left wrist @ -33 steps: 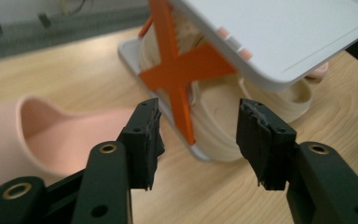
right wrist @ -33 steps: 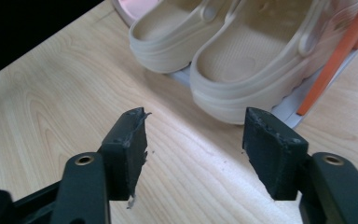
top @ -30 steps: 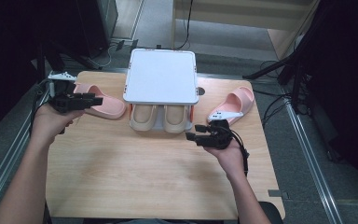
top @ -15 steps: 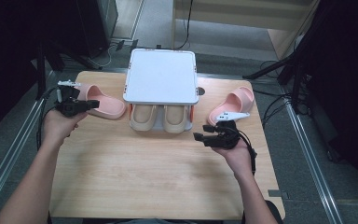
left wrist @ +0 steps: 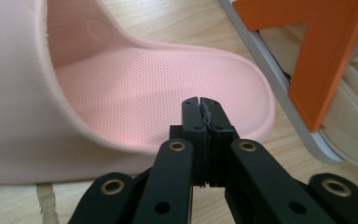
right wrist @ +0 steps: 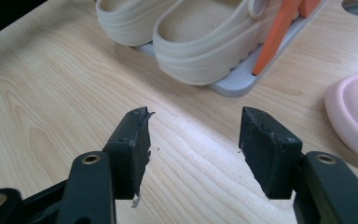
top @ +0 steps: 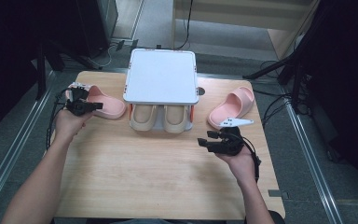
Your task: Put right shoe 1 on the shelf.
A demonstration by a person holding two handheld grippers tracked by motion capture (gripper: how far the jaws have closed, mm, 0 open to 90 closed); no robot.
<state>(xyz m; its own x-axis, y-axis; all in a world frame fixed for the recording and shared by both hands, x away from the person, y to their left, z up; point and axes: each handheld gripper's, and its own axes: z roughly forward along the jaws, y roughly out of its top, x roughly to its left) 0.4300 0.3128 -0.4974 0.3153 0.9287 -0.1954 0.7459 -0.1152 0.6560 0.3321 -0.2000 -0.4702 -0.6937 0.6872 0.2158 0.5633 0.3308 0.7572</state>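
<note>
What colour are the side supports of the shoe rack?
Orange; the rack's side support shows best in the left gripper view.

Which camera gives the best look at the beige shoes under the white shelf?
The right gripper view: the beige shoes show their heels and openings up close. The high view shows just their ends poking from beneath the shelf; the left gripper view catches a beige sliver.

Two pink slippers (top: 103, 102) (top: 232, 106), two beige clogs (top: 143, 116) (top: 174, 117) (racked), one rack (top: 161, 77).

- Two pink slippers: left slipper (top: 103, 103), with a finely dotted insole, and right slipper (top: 232, 107).
- Beige clogs (top: 164, 117).
- White rack top (top: 161, 75) on orange supports (left wrist: 324, 60).
- Light wood-grain table (top: 158, 177).
- Black grippers.
</note>
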